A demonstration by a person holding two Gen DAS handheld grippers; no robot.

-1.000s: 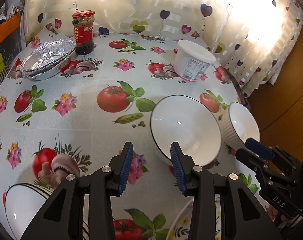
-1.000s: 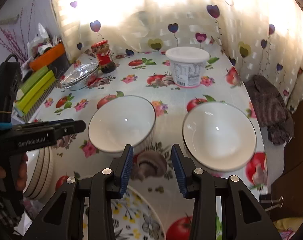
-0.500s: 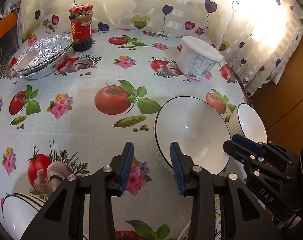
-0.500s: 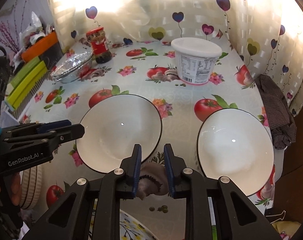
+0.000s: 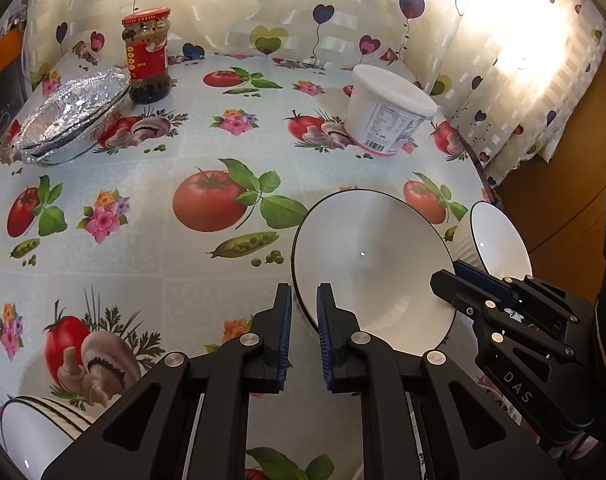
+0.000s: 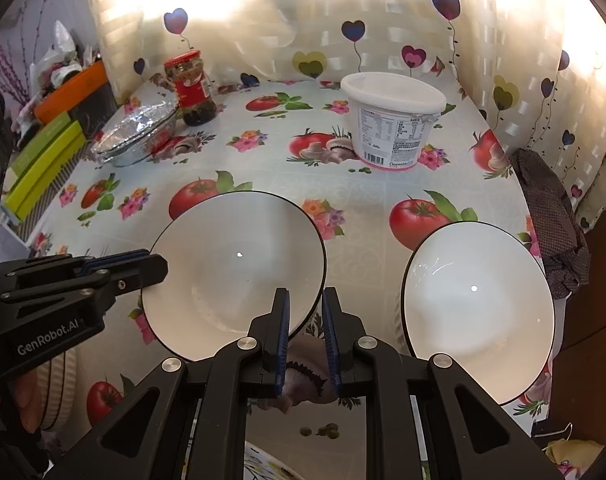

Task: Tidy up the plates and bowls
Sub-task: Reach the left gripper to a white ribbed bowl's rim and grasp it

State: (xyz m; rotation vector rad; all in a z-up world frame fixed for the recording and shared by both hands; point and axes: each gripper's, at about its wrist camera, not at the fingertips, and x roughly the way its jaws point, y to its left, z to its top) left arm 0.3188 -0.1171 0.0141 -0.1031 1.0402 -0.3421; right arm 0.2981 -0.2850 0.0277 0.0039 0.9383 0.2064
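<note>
1. Left gripper straddling the near-left rim of the white black-rimmed ceramic bowl, pads narrowed but not visibly pinching.
2. Right gripper astride the same bowl's near-right rim, likewise narrowed; second white bowl just right.

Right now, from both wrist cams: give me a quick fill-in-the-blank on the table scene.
1. The left gripper and right gripper each straddle the rim of the same white ___.
2. The jar has a ___ lid.
3. The stacked pans beside the jar are made of ___.
Missing words: bowl; red; foil.
</note>
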